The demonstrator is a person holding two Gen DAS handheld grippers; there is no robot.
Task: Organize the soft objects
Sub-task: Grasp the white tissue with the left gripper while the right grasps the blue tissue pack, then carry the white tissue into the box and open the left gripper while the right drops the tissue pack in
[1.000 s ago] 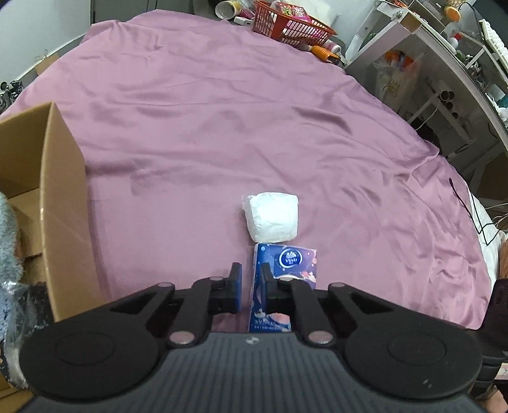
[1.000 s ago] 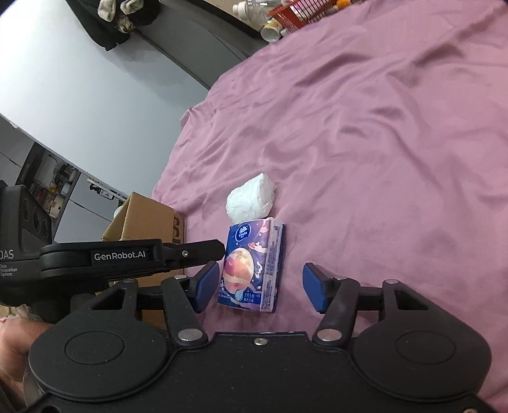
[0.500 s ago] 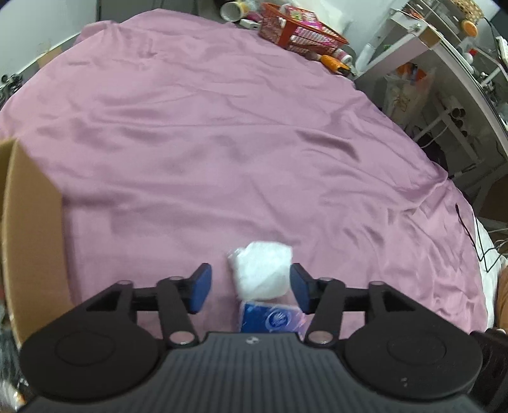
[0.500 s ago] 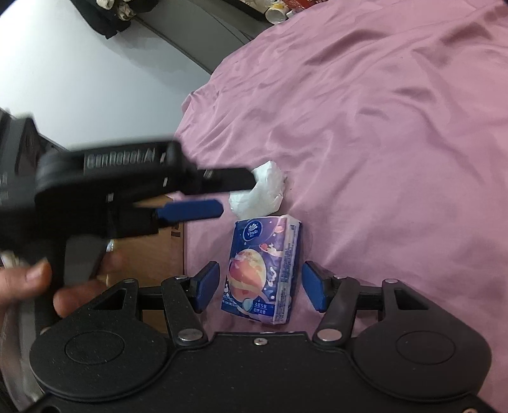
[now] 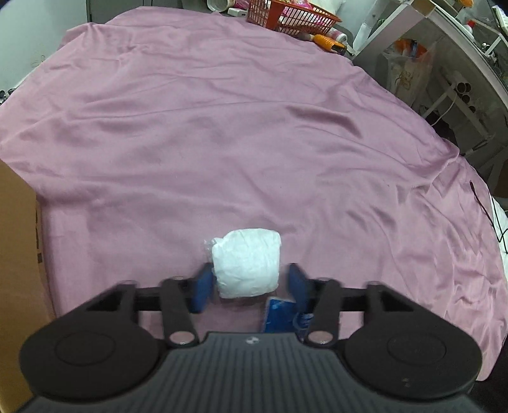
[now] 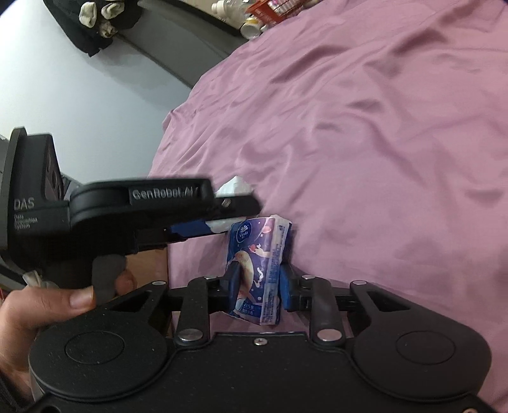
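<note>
A white crumpled soft bundle (image 5: 247, 263) lies on the purple bedsheet (image 5: 222, 127). My left gripper (image 5: 250, 290) is open, with the bundle sitting between its blue pads (image 5: 201, 292). Just behind it lies a blue tissue pack (image 5: 277, 317), mostly hidden under the left gripper. In the right wrist view my right gripper (image 6: 260, 287) is shut on that blue tissue pack (image 6: 258, 267), squeezing its sides. There the white bundle (image 6: 235, 186) only peeks out behind the left tool, which a hand (image 6: 47, 301) holds.
A cardboard box (image 5: 16, 254) stands at the left edge of the bed. An orange basket (image 5: 285, 16) and bottles sit at the far end. A white shelf rack (image 5: 444, 63) and a black cable (image 5: 485, 209) are on the right.
My left gripper opened and moved forward from the tissue pack to straddle the white bundle. My right gripper closed on the tissue pack.
</note>
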